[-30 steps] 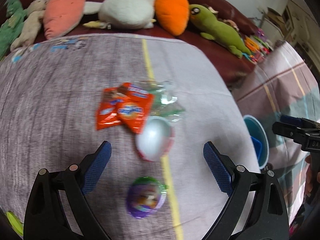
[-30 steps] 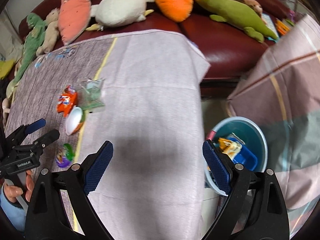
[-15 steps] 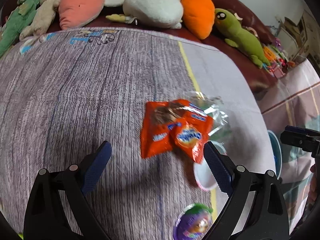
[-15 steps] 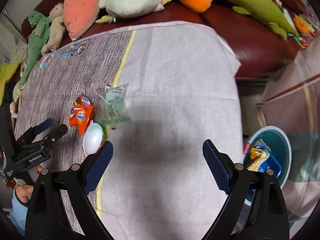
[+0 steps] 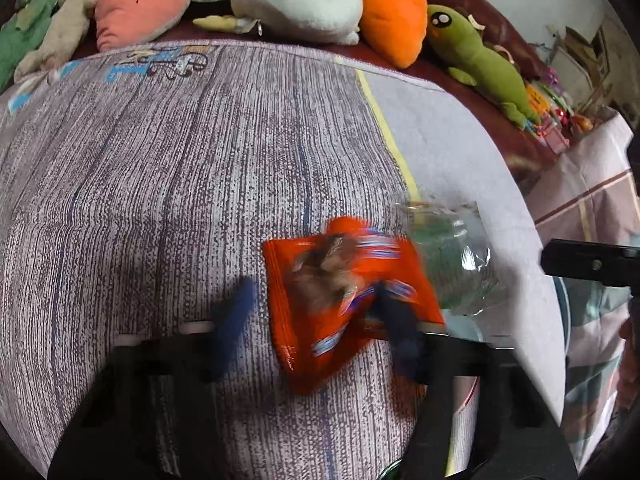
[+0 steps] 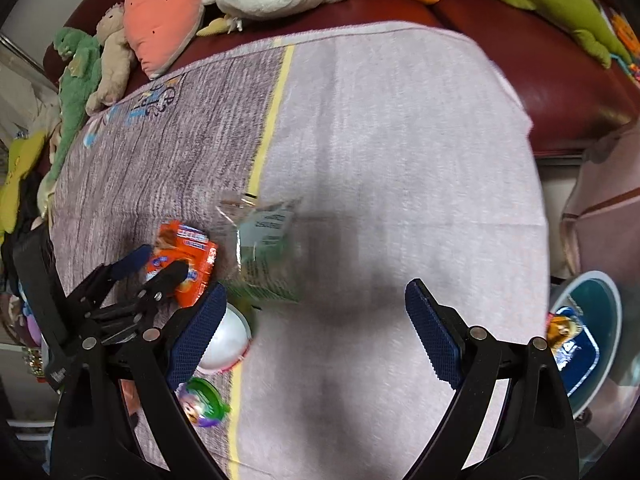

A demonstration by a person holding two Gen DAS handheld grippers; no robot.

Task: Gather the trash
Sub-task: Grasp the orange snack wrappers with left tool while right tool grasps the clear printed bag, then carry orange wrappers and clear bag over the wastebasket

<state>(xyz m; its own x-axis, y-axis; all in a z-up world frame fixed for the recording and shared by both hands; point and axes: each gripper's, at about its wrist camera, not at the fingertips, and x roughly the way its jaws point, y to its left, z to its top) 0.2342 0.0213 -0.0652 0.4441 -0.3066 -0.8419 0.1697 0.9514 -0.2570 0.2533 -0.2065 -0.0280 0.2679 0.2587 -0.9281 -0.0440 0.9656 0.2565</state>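
Note:
An orange snack wrapper (image 5: 332, 292) lies on the grey cloth-covered table (image 5: 160, 200). My left gripper (image 5: 316, 316) is low over it with its jaws closing, blurred by motion. The wrapper is between them and a gap remains at its left edge. In the right wrist view the left gripper (image 6: 164, 260) straddles the orange wrapper (image 6: 188, 256). A crumpled clear plastic wrapper (image 6: 268, 256) lies just right of it. My right gripper (image 6: 316, 328) hangs open above bare cloth, with a white egg-shaped capsule (image 6: 226, 340) beside its left finger. A purple and green round piece (image 6: 202, 402) lies nearer.
A teal bin (image 6: 612, 308) holding packets stands on the floor off the table's right edge. Plush toys, among them an orange carrot (image 5: 392, 24) and a green one (image 5: 480, 64), line the dark red sofa (image 6: 552, 80) behind the table.
My left gripper came down over the orange wrapper and its jaws narrowed around it. My right gripper swung left and lower over the cloth, so the bin slid to the view's right edge.

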